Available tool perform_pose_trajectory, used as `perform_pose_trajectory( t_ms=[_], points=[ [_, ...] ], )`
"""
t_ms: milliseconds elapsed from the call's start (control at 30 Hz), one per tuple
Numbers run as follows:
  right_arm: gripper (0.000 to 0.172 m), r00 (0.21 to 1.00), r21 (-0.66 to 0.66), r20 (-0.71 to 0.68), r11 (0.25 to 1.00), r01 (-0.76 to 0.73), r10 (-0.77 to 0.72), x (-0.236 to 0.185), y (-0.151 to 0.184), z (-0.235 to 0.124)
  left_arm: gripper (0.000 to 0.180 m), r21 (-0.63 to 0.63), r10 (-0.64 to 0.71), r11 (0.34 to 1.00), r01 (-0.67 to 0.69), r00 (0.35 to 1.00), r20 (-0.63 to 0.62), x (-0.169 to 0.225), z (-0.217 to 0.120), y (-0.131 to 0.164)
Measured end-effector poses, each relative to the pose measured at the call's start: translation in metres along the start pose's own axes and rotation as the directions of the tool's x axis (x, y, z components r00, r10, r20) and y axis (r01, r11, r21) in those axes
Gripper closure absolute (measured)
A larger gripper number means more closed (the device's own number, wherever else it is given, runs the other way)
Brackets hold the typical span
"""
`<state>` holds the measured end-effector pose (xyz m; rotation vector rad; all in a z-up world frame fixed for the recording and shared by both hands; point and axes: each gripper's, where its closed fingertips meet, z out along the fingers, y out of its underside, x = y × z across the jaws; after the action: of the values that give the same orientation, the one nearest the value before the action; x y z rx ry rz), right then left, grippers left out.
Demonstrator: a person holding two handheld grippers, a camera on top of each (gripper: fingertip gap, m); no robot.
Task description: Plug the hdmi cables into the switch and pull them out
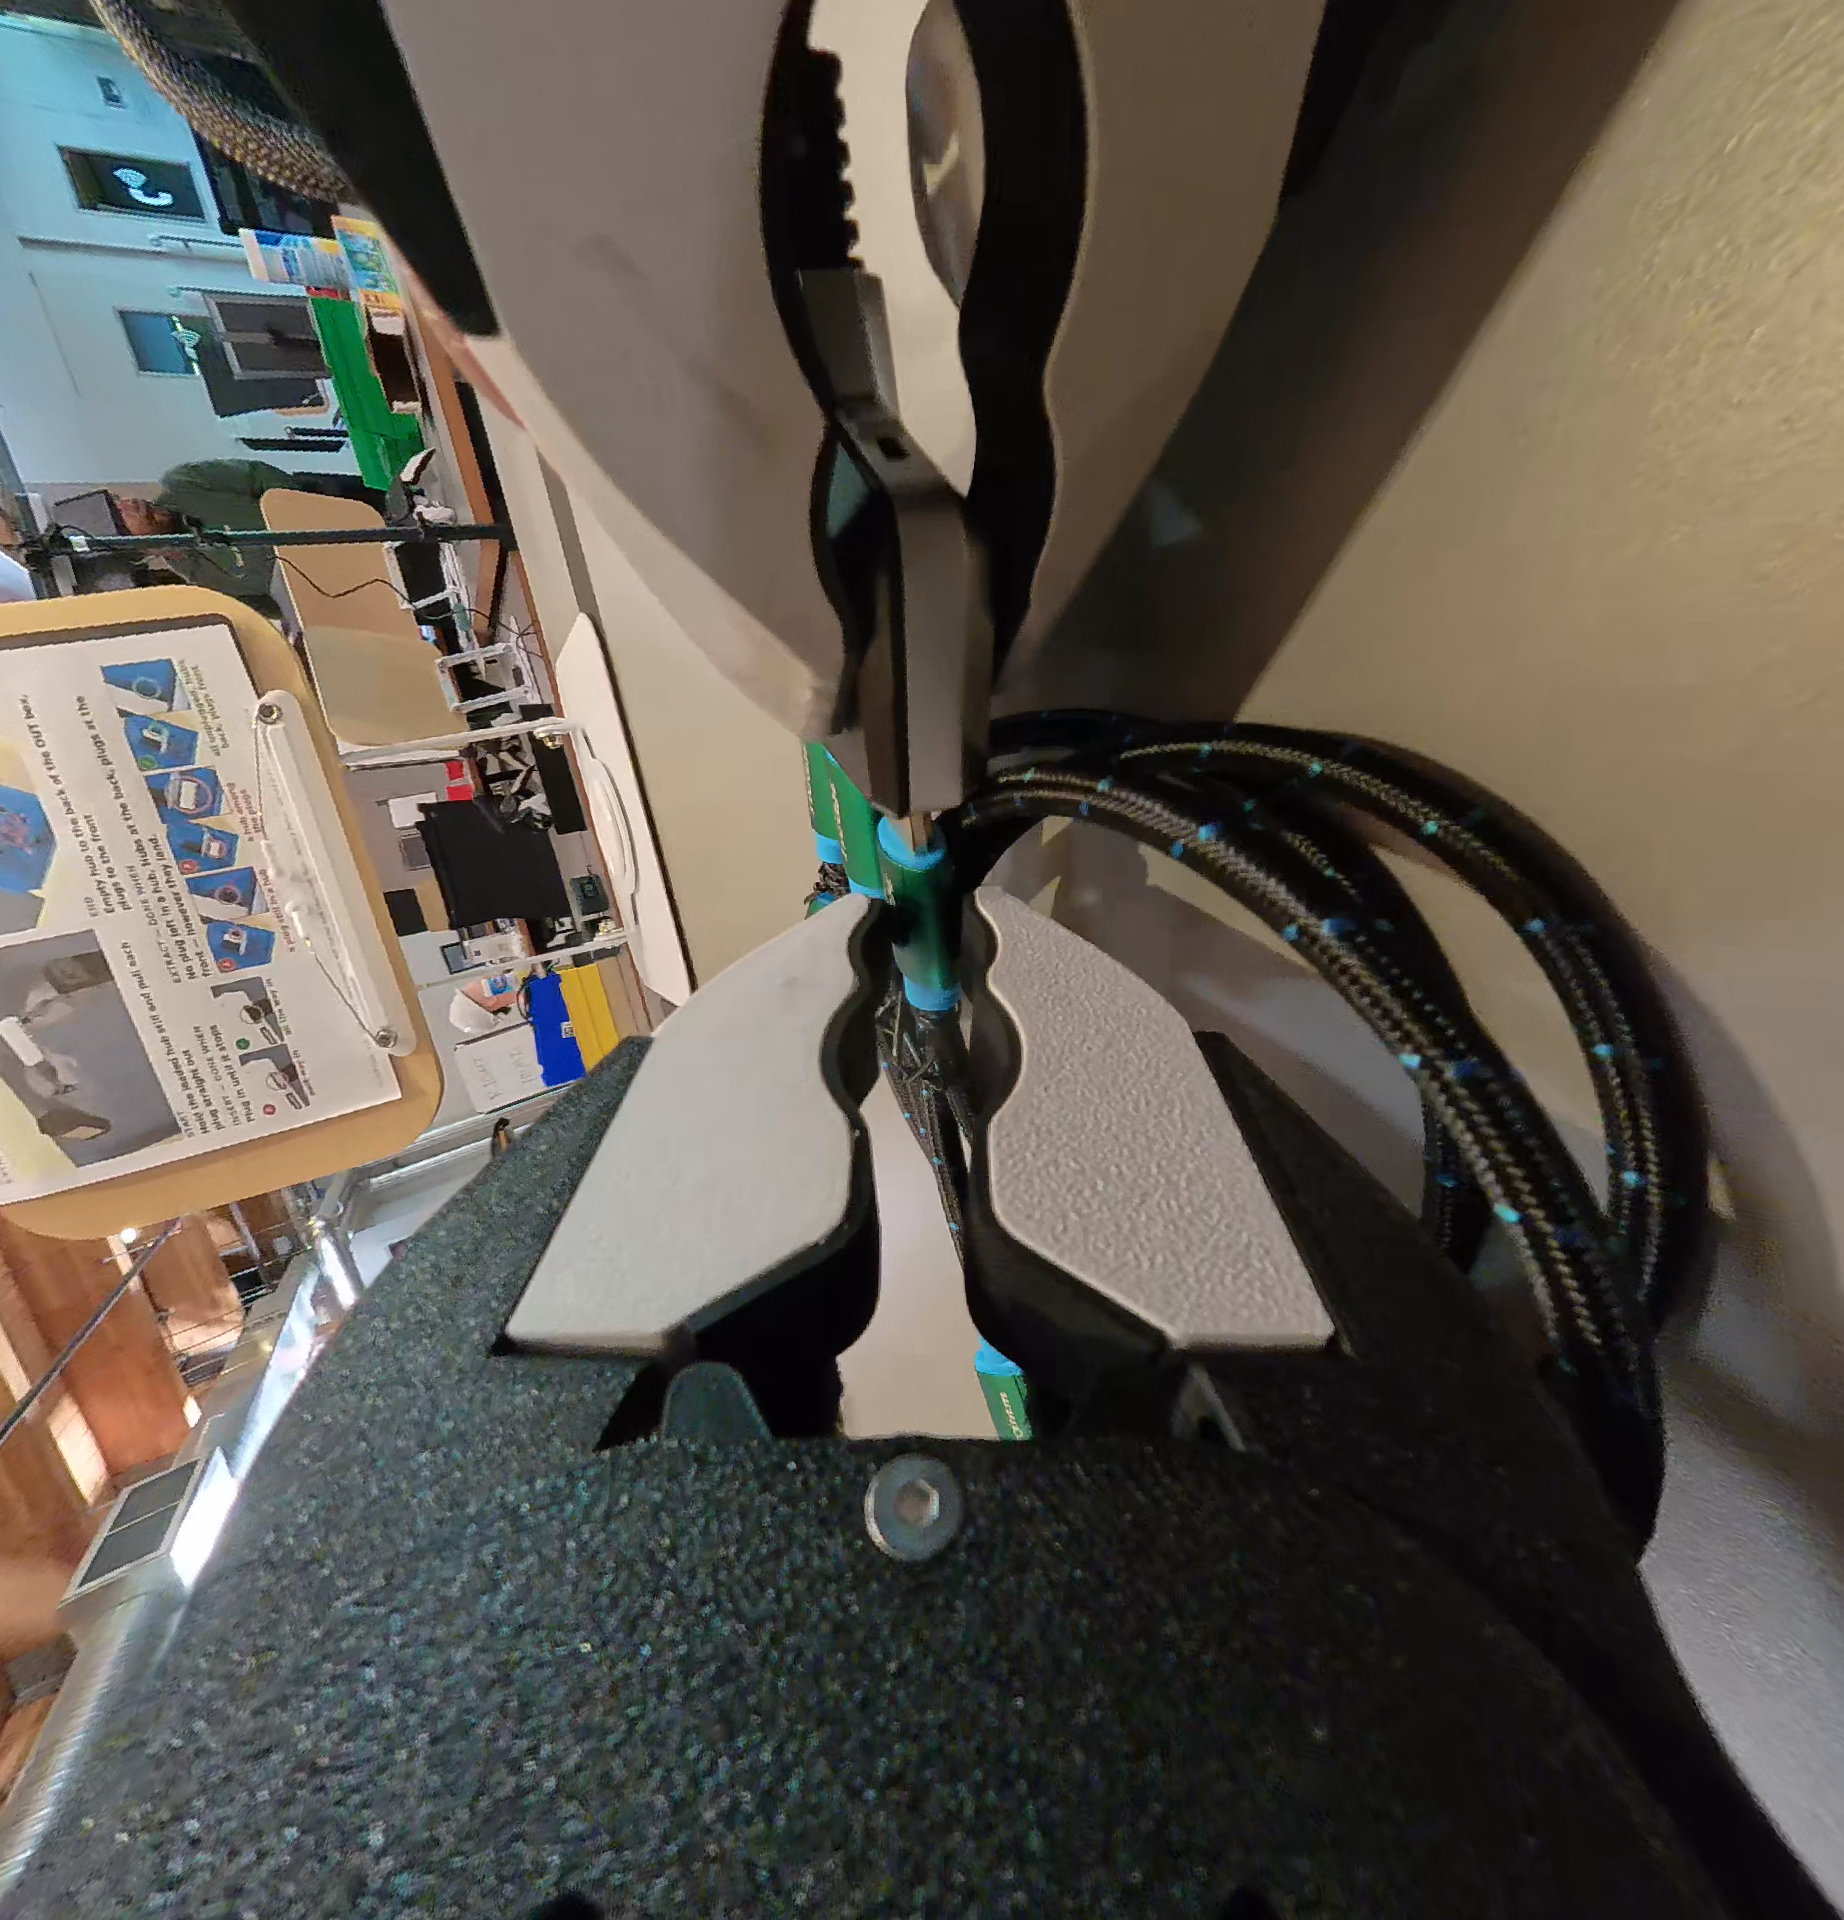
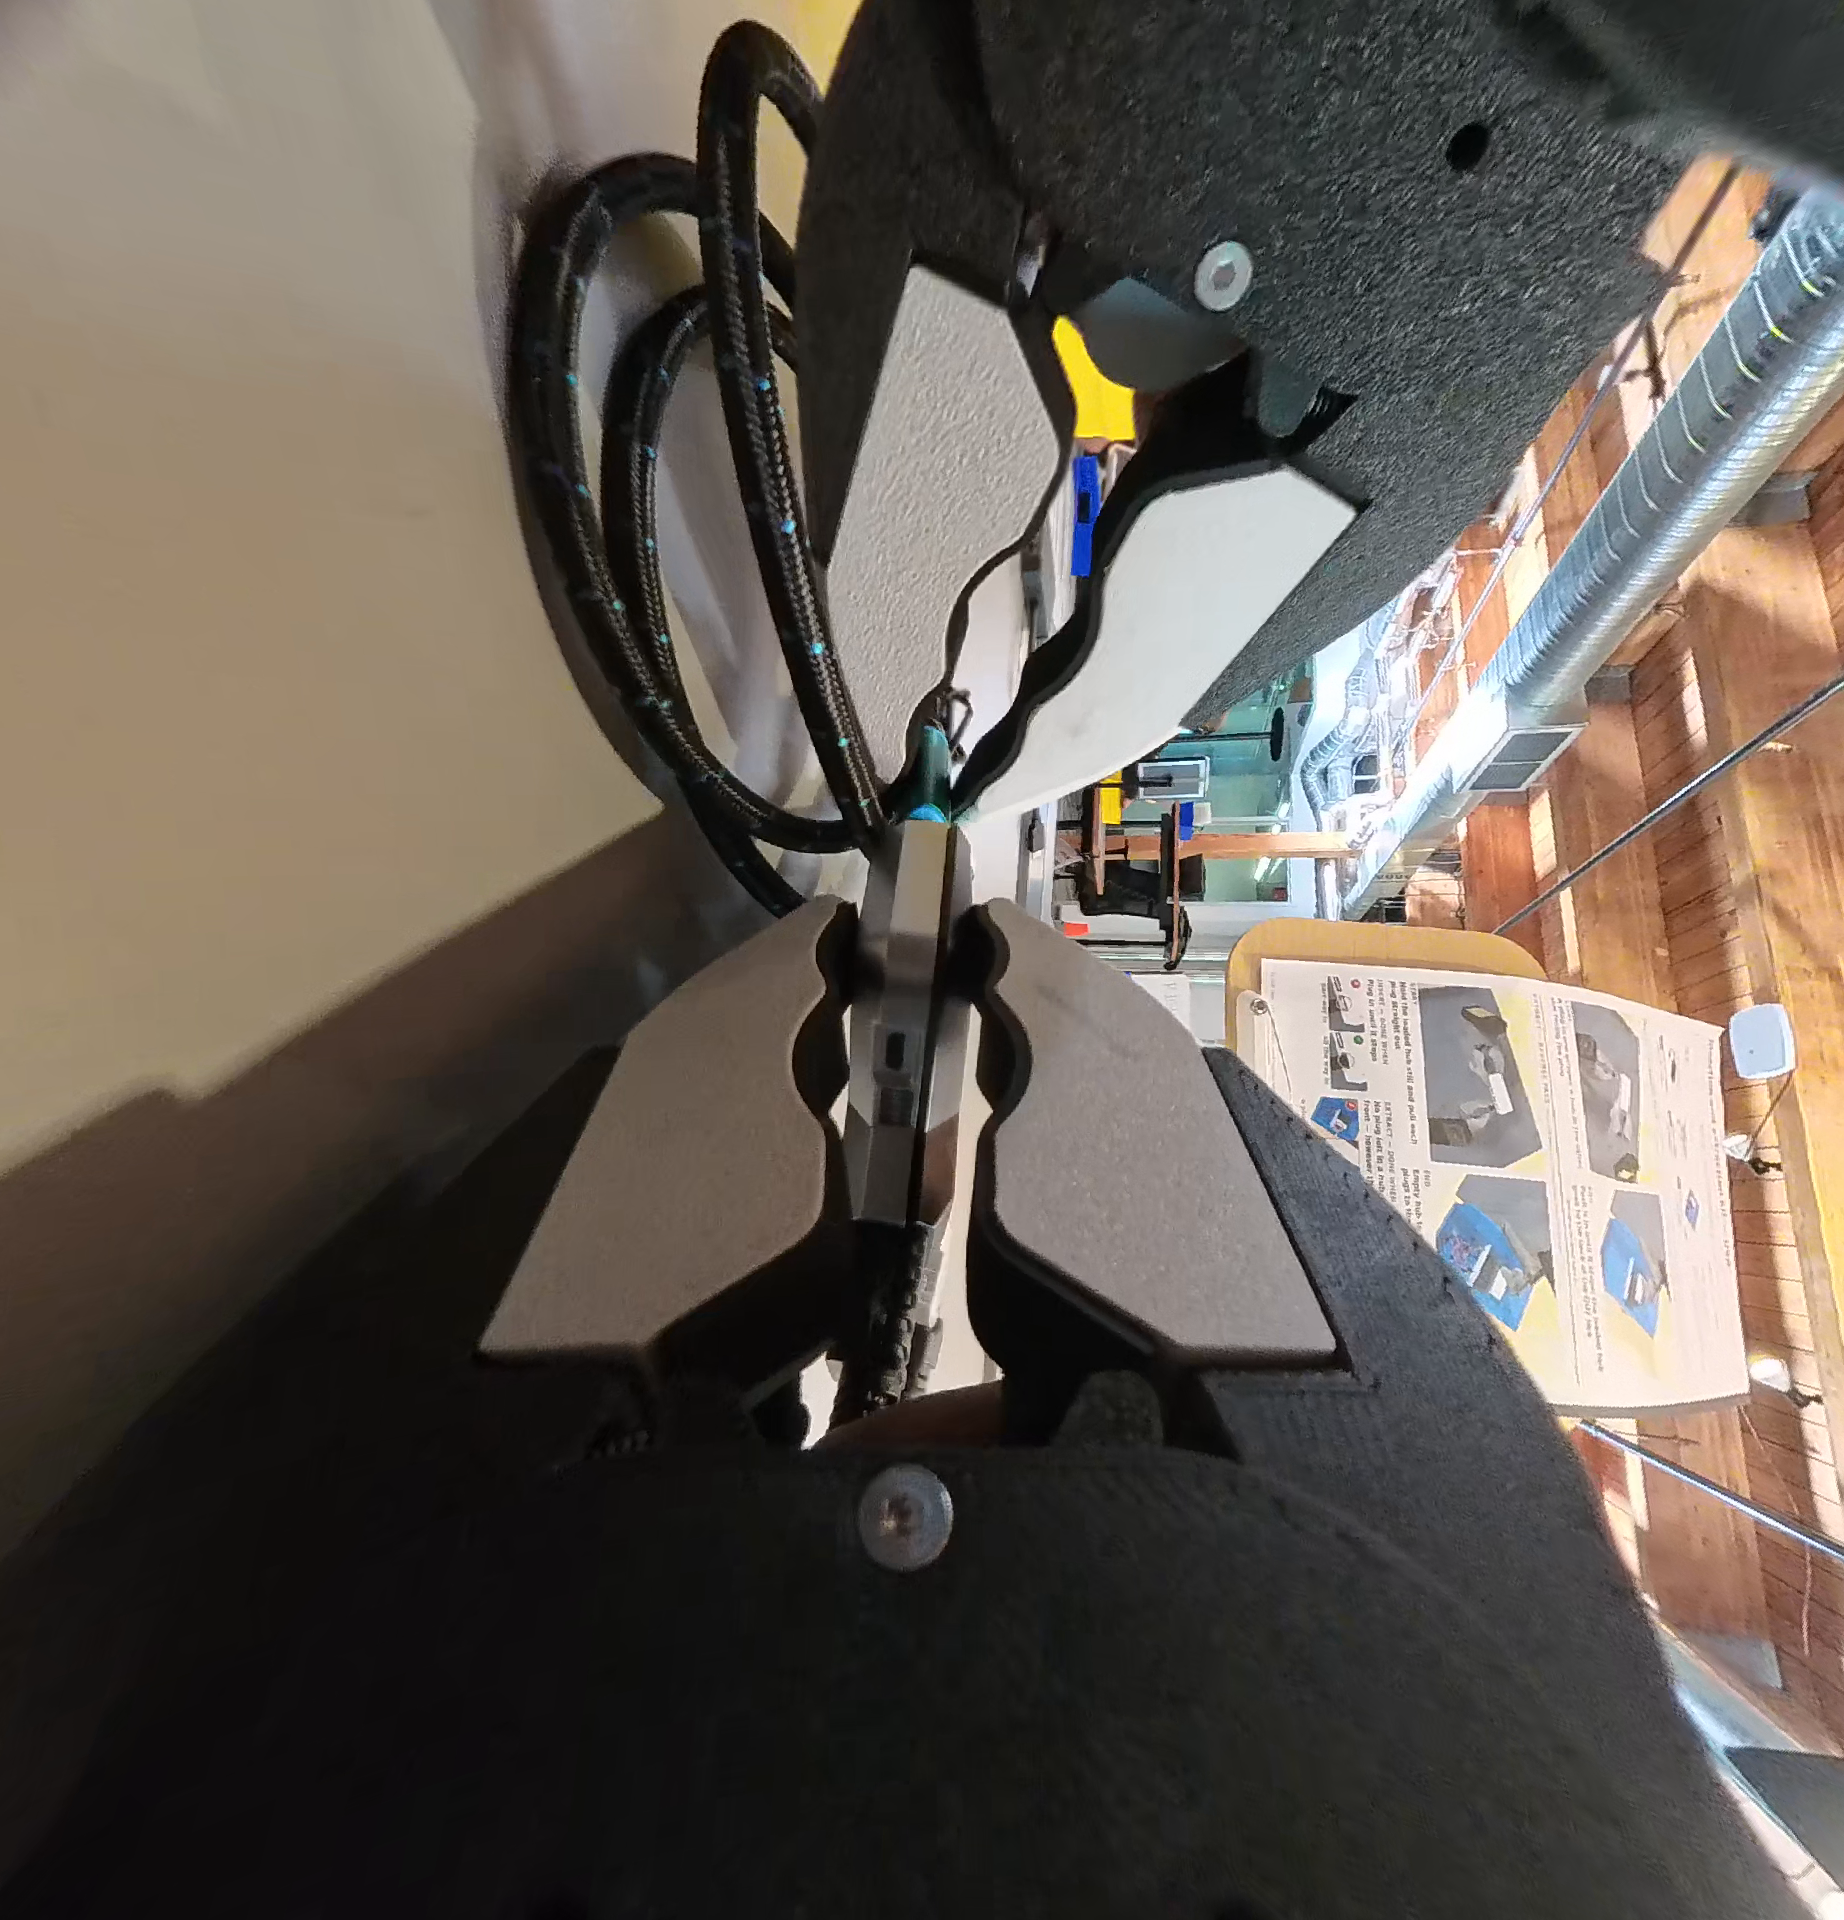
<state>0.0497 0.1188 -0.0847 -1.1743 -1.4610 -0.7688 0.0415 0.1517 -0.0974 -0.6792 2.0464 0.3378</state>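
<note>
Holding hub and plug nose to nose

Working largest down. Pale wall or panel [image 1: 1624,520] fills one side of both views; behind the hand-held grippers a wooden board carries a printed sheet [image 1: 159,894]. No counter shows under the work; both tools appear to be held up in the air.

Black braided cable [image 1: 1469,935], flecked blue, hangs in loose loops against the pale surface and runs in to the plug.

Right hand-held gripper [image 2: 905,940]: clamped on a slim grey hub [image 2: 902,997], pads pressing on its two broad faces, hub end sticking out past the fingertips. Small ports show along its narrow edge.

Left hand-held gripper [image 1: 923,925]: closed on a green plug [image 1: 913,914] with blue end bands, cable trailing back between the fingers. The right view confirms it: the plug sits pinched at the tips.

Plug and hub meet end to end; a sliver of metal tip shows at the joint, so the plug looks partly seated, not flush. A second green plug [image 1: 830,810] sits just beside it at the same hub end.

Pose: the two tools face each other along one line, fingertips near, both rolled on their sides.

Doing it well, my judgement: keep the hub hand still and rigid, move only the plug hand, strictly along the shared axis. No twisting or levering, since the grip is on a short plug body and could slip. Watch the cable loops so they don't drag the plug sideways, and mind the neighbouring plug.
</note>
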Motion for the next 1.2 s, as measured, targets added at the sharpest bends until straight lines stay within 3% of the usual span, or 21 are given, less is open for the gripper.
perform_pose_trajectory(
  t_ms=[467, 600, 900, 1067, 1200],
  points=[
    [0.152, 1.0, -0.041, -0.008, 0.999, -0.007, 0.007, 0.003, 0.002, 0.001, 0.168, -0.074, 0.007, 0.997, -0.002, 0.998, 0.059, -0.004, 0.002, 0.001],
    [0.152, 0.999, -0.023, 0.0, 0.999, -0.038, 0.038, 0.004, 0.004, -0.002, 0.168, -0.049, -0.09, 0.995, 0.092, 0.995, 0.045, -0.005, 0.005, -0.002],
    [0.152, 1.0, -0.01, -0.004, 1.0, -0.007, 0.007, 0.001, 0.001, -0.004, 0.169, -0.107, 0.008, 0.994, 0.001, 0.996, 0.083, -0.002, 0.005, -0.003],
    [0.152, 0.996, 0.01, -0.011, 0.996, -0.083, 0.083, 0.007, 0.003, -0.006, 0.169, -0.089, -0.012, 0.996, 0.02, 0.995, 0.095, -0.006, 0.002, -0.005],
    [0.152, 0.988, 0.027, -0.019, 0.988, -0.15, 0.15, 0.01, 0.003, -0.007, 0.169, -0.033, -0.11, 0.993, 0.112, 0.992, 0.054, -0.008, -0.001, -0.005]
  ],
)
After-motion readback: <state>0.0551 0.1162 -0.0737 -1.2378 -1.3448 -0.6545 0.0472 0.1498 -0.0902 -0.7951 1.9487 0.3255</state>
